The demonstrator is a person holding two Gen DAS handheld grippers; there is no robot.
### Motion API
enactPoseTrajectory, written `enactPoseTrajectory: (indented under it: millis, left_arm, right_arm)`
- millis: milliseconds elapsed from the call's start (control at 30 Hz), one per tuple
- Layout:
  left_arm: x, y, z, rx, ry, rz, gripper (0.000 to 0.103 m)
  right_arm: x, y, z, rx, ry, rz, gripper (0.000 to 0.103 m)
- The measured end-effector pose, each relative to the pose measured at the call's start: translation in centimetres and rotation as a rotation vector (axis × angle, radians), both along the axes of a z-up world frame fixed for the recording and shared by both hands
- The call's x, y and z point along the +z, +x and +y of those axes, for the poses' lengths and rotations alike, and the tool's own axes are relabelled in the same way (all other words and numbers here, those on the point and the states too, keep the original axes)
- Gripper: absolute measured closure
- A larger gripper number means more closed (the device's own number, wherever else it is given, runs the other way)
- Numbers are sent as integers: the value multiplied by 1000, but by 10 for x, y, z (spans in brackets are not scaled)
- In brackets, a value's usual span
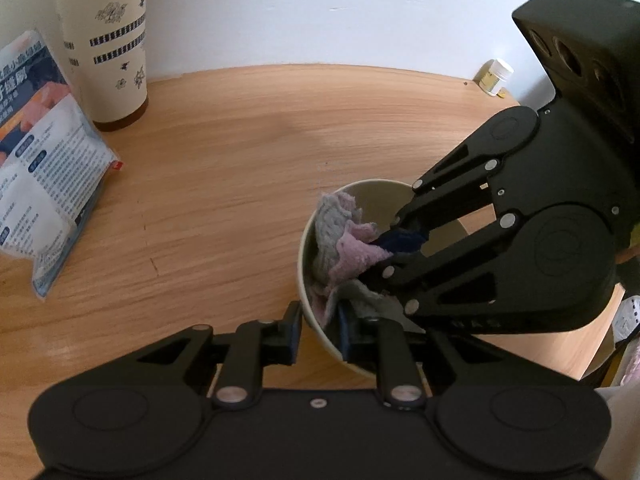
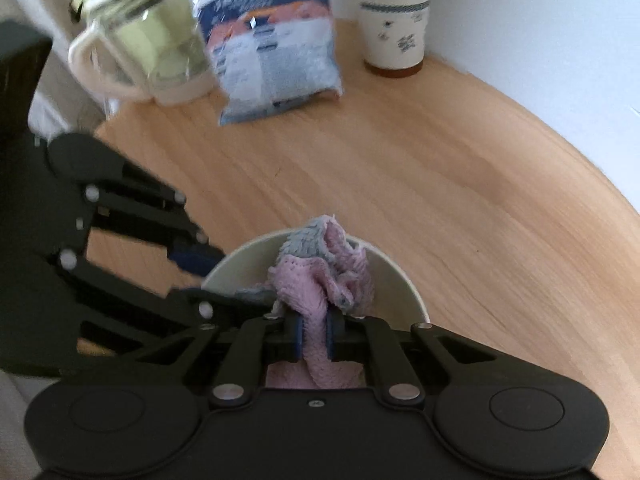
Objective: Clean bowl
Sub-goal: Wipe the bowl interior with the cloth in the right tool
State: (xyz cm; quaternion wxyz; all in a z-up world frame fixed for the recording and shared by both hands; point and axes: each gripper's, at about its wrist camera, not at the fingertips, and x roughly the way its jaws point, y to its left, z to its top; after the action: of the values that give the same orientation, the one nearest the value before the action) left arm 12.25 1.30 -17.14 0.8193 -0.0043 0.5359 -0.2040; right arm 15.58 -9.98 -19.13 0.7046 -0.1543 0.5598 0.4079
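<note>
A cream bowl (image 1: 306, 256) stands on the wooden table; it also shows in the right wrist view (image 2: 394, 276). My left gripper (image 1: 318, 330) is shut on the bowl's near rim, one finger outside and one inside. My right gripper (image 2: 314, 336) is shut on a pink and grey cloth (image 2: 320, 276) and presses it inside the bowl. In the left wrist view the right gripper (image 1: 394, 252) reaches into the bowl from the right, with the cloth (image 1: 344, 244) bunched against the far-left wall. In the right wrist view the left gripper (image 2: 200, 276) holds the bowl's left rim.
A tall patterned cup (image 1: 106, 48) stands at the back left by the wall, with a printed packet (image 1: 44, 184) beside it. A small white bottle (image 1: 496, 76) sits at the back right. A clear measuring jug (image 2: 136, 40) stands behind the packet (image 2: 276, 44). The table edge (image 1: 600, 332) runs at the right.
</note>
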Motion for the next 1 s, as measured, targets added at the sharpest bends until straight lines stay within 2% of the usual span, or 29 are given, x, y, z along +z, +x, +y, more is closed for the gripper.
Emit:
enactPoseTrajectory:
  millis: [133,267,600,767,1000]
  left_arm:
    - [0,3,3,30,-18,32,85]
    - [2,2,1,18,-15,13,86]
    - [1,5,4,15,-28,12,86]
    - [2,6,2,-4,-13,-12,85]
    - [1,10,6,-17,-33,-16,85]
  right_arm:
    - [2,-3,0,22,-48,-13,92]
    - [8,-5,-8,10,-71,-40,92]
    - [41,-24,-13,2,-74,-254,91]
    - [36,-20,-7,5,-73,-255,91]
    - [15,-15,4,44,-116,-215,92]
